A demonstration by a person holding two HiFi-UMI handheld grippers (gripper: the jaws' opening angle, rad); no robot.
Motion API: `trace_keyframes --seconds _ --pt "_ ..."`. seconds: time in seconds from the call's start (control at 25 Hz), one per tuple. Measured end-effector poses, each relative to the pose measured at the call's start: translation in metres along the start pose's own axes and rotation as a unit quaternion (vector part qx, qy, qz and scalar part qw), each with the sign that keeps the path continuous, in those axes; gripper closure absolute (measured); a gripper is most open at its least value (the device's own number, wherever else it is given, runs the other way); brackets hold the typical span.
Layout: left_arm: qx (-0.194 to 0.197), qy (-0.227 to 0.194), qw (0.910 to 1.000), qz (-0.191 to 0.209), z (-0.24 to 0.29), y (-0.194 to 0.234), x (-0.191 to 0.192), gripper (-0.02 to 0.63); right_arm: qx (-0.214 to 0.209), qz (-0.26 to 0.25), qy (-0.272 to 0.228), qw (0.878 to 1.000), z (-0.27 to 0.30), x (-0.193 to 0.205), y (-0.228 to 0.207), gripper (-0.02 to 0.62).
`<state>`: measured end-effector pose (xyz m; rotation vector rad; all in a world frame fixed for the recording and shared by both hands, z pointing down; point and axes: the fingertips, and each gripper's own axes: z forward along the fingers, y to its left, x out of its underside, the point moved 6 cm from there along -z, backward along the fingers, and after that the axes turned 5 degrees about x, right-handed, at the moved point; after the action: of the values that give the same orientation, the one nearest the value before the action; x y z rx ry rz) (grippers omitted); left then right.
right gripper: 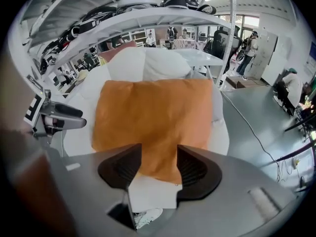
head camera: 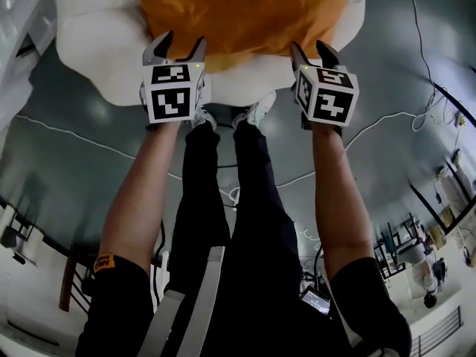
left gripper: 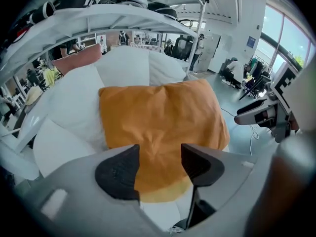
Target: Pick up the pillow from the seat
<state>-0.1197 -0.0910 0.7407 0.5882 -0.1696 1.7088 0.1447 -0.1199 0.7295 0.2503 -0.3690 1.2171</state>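
Note:
An orange pillow (head camera: 245, 13) lies on a white cushioned seat (head camera: 97, 36) at the top of the head view. My left gripper (head camera: 177, 47) hovers over the pillow's near left edge and my right gripper (head camera: 312, 50) over its near right edge. Both are open with nothing pressed between the pads. In the left gripper view the pillow (left gripper: 158, 117) fills the middle and its front edge shows through the gap of the gripper (left gripper: 160, 169). In the right gripper view the pillow (right gripper: 153, 112) likewise shows between the spread jaws of the gripper (right gripper: 159, 168).
The seat's white back cushions (left gripper: 123, 65) rise behind the pillow, with a pink cushion (left gripper: 76, 58) at the back left. A white shelf frame (left gripper: 123, 14) arches overhead. Cables (head camera: 387, 121) run over the grey floor. The person's shoes (head camera: 256, 110) stand right before the seat.

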Motion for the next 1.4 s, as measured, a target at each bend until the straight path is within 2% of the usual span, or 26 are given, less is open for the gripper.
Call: trace_keyframes --seconds 0.36,0.84,0.92,1.04,1.4 --pt "-0.012 0.025 0.9994 0.020 0.050 0.016 0.015 0.298 0.014 -0.003 0.019 1.000 0.046 0.015 -0.013 0.336" --pt "-0.007 0.037 0.9986 0.036 0.092 0.022 0.025 0.296 0.024 0.005 0.021 0.999 0.084 0.019 -0.016 0.332" --pt "-0.011 0.037 0.9983 0.043 0.096 0.023 0.026 0.296 0.029 0.004 0.019 0.999 0.088 0.019 -0.016 0.346" --pt "-0.016 0.038 0.9979 0.051 0.099 0.023 0.029 0.298 0.038 0.001 0.020 0.999 0.092 0.019 -0.018 0.400" --pt "-0.017 0.046 0.9972 0.056 0.121 0.029 0.028 0.324 0.040 0.001 0.017 0.999 0.109 0.015 -0.020 0.468"
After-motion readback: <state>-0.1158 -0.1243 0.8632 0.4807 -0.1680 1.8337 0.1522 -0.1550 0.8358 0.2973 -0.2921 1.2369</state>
